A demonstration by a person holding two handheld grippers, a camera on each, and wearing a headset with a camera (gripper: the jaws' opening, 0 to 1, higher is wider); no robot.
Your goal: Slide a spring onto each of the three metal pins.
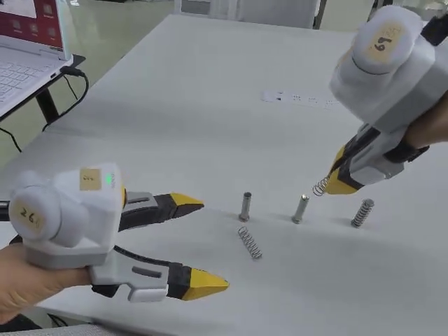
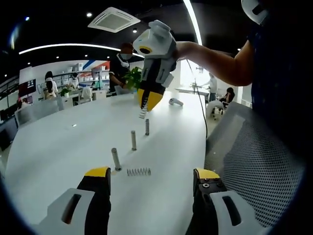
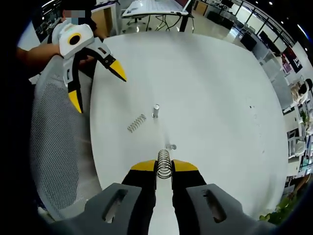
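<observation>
My right gripper [image 1: 334, 183] hangs shut on a small spring [image 1: 320, 186] just above and right of the middle metal pin [image 1: 300, 208]. In the right gripper view that spring [image 3: 164, 163] stands between the yellow tips, right over the pin [image 3: 170, 146]. The left pin [image 1: 245, 206] is bare. At the right a spring [image 1: 362, 213] stands upright, apparently sleeved over the third pin. A loose spring [image 1: 249, 242] lies on the white table [image 1: 175, 105] below the left pin. My left gripper [image 1: 199, 241] is open, with nothing between its jaws, and points at the loose spring [image 2: 139, 171].
An open laptop [image 1: 28, 49] with a black cable sits on a stand at the far left. A strip of labels [image 1: 301, 98] lies on the table beyond the pins. A grey mesh chair [image 2: 254, 161] stands by the near table edge. Several people are in the background.
</observation>
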